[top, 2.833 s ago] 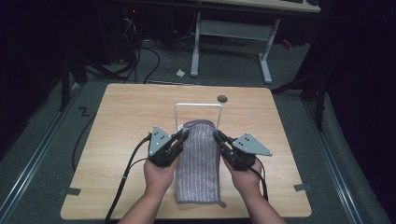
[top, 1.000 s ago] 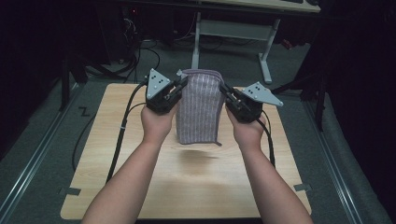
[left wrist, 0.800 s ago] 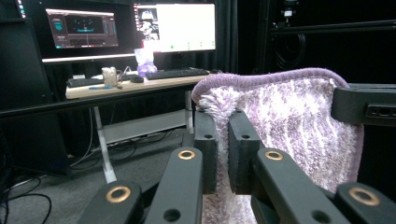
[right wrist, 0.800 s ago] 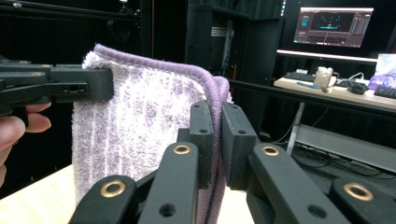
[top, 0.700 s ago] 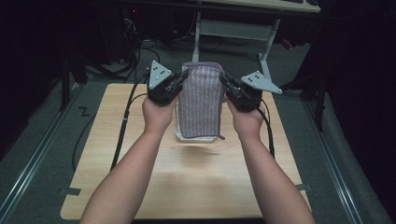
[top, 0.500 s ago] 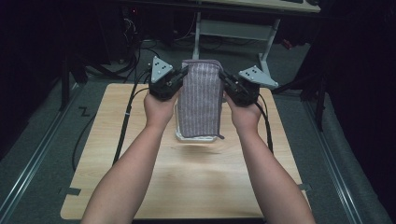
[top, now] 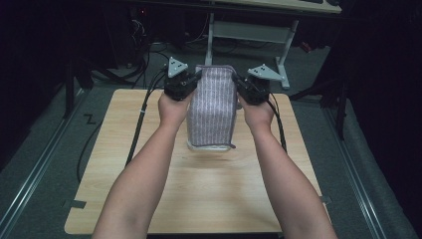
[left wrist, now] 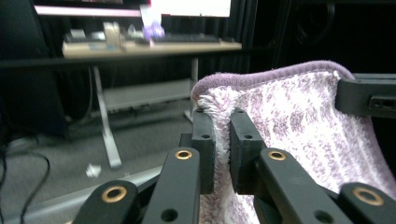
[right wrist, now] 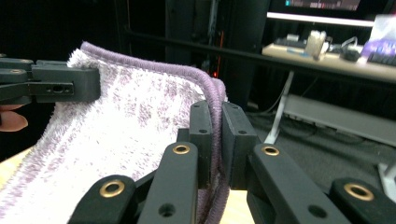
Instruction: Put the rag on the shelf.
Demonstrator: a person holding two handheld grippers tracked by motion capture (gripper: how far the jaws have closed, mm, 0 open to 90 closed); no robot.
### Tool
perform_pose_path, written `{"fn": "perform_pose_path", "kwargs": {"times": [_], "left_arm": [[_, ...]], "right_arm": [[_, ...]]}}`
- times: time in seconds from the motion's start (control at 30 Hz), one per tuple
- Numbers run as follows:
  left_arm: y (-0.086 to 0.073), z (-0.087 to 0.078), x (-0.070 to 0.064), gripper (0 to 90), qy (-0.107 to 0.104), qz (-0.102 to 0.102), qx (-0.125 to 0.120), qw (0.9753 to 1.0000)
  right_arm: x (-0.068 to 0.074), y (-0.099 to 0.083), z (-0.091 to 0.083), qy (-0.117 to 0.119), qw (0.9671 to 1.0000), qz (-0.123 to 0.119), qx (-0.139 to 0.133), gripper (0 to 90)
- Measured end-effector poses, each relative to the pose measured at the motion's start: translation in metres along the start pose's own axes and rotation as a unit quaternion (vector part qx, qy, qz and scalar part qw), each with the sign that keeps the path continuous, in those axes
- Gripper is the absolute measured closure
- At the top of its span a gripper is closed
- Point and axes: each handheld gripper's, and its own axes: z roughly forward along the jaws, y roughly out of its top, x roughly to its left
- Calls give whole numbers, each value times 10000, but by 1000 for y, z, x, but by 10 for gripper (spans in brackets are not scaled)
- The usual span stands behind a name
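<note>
Since the earlier frames, where the towel lay flat on the tabletop, both grippers had carried it up and away from the person, so that it hung upright over the far half of the tabletop, with little change over the last half second. The light wooden tabletop [top: 209, 194] stood on a dark floor, with another desk [top: 259, 7] beyond it at the back of the room. The person's two bare forearms reached forward from the near edge, well apart. Between them hung the purple-and-white striped towel [top: 213, 107], held by its two top corners and stretched across its upper hem, its lower end resting in a fold on the tabletop. The left gripper [top: 185, 85] was clamped on the towel's upper left corner; in the left gripper view the two black jaws of that gripper [left wrist: 221, 140] stood nearly together with only the terry cloth [left wrist: 299, 121] pinched between them. The right gripper [top: 248, 88] was closed in the same way on the upper right corner, and in the right gripper view its own jaws [right wrist: 216, 140] squeezed the darker purple hem of the towel [right wrist: 116, 126]. A black cable [top: 142, 112] trailed from the left gripper back over the tabletop's left side.
</note>
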Motion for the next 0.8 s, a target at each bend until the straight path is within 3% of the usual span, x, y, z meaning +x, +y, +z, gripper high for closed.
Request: {"fn": "perform_pose_path", "kwargs": {"times": [0.1,0.33,0.4,0.57,0.7,0.8], "left_arm": [[-7,7,3,818,45,-9,213,9998],[-23,14,8,811,85,-158,433,9989],[-26,15,7,807,106,-102,525,9985],[-26,13,7,800,116,-127,553,9983],[-24,11,9,646,150,-191,532,9983],[-23,7,11,604,211,-243,487,9983]], "right_arm": [[-3,-7,10,21,9998,-28,212,839],[-5,-19,22,84,9988,-11,489,832],[-5,-22,24,84,9984,-21,560,831],[-6,-29,30,107,9977,2,673,824],[-8,-27,31,45,9977,79,679,762],[-9,-25,30,46,9978,87,657,754]]}}
